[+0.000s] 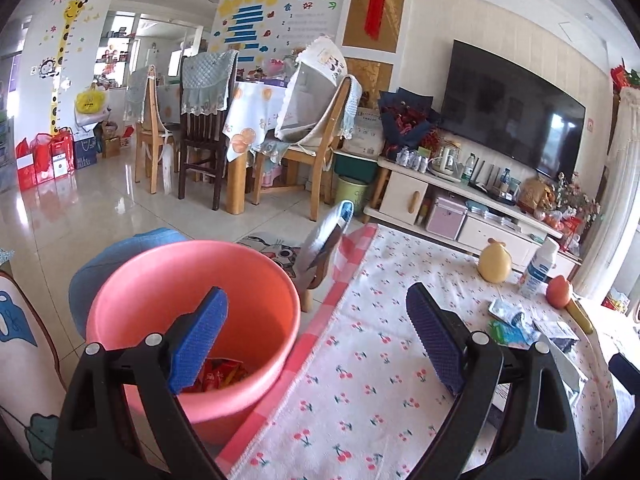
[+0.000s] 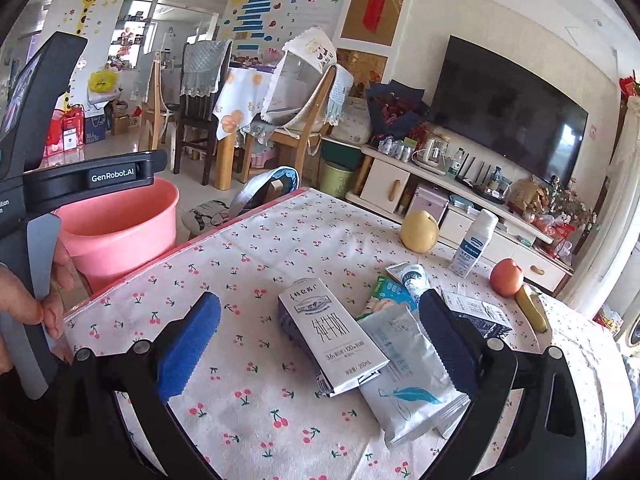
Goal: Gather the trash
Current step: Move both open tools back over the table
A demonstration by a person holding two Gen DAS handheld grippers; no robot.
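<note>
A pink bucket (image 1: 240, 280) stands on the floor by the table's left edge, with red wrappers (image 1: 222, 374) in its bottom; it also shows in the right wrist view (image 2: 120, 236). My left gripper (image 1: 316, 344) is open and empty, over the bucket's rim and the table edge. My right gripper (image 2: 320, 344) is open and empty, low over the table, straddling a white milk carton (image 2: 332, 332) lying flat and a pale blue packet (image 2: 408, 376). More wrappers (image 2: 400, 284) and a dark carton (image 2: 476, 312) lie behind them.
A cherry-print cloth (image 2: 256, 264) covers the table. A yellow pear (image 2: 419, 230), a white bottle (image 2: 474, 242), an apple (image 2: 506, 277) and a banana (image 2: 531, 309) sit at the far side. A small chair (image 1: 326, 248) stands beyond the bucket. The hand-held left gripper body (image 2: 40, 184) fills the right wrist view's left edge.
</note>
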